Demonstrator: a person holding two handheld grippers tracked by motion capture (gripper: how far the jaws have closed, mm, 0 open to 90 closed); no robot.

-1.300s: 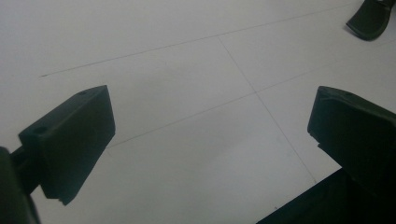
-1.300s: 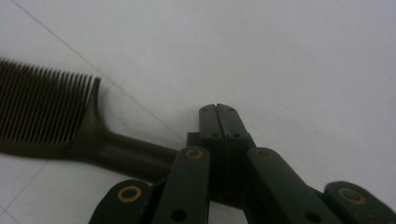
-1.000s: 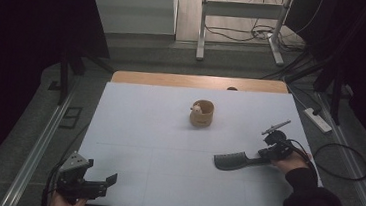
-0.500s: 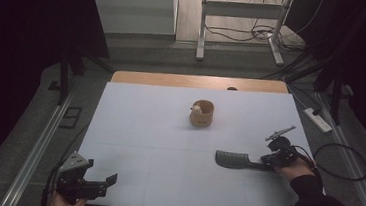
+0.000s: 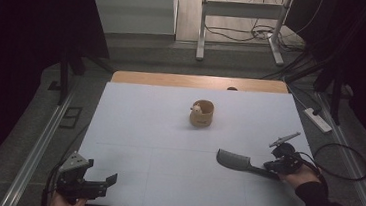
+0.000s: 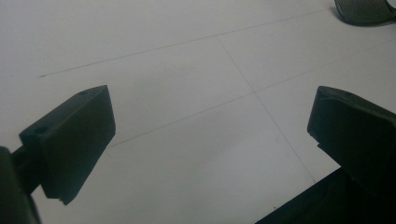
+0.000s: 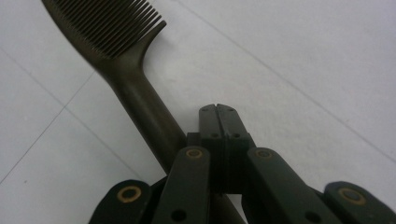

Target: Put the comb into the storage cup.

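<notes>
A dark comb (image 5: 236,162) lies on the white table top (image 5: 168,132) at the right, teeth end pointing left. In the right gripper view the comb (image 7: 135,88) runs along the left side of my right gripper (image 7: 217,109) and passes under its linkage. That gripper's jaws are shut flat against each other with nothing between them. In the high view the right gripper (image 5: 271,167) sits at the comb's handle end. My left gripper (image 5: 97,185) rests at the table's front left corner, open and empty (image 6: 210,126), and its view catches the comb's head (image 6: 364,9) far off.
A small tan cup (image 5: 201,113) with a pale object inside stands at the table's middle back. A white power strip (image 5: 317,120) and a looped cable (image 5: 346,162) lie on the floor to the right. Metal rails run along both sides.
My right hand has slid to the right, back along the comb's handle. The comb's head has stayed almost in place. The left gripper has not moved.
</notes>
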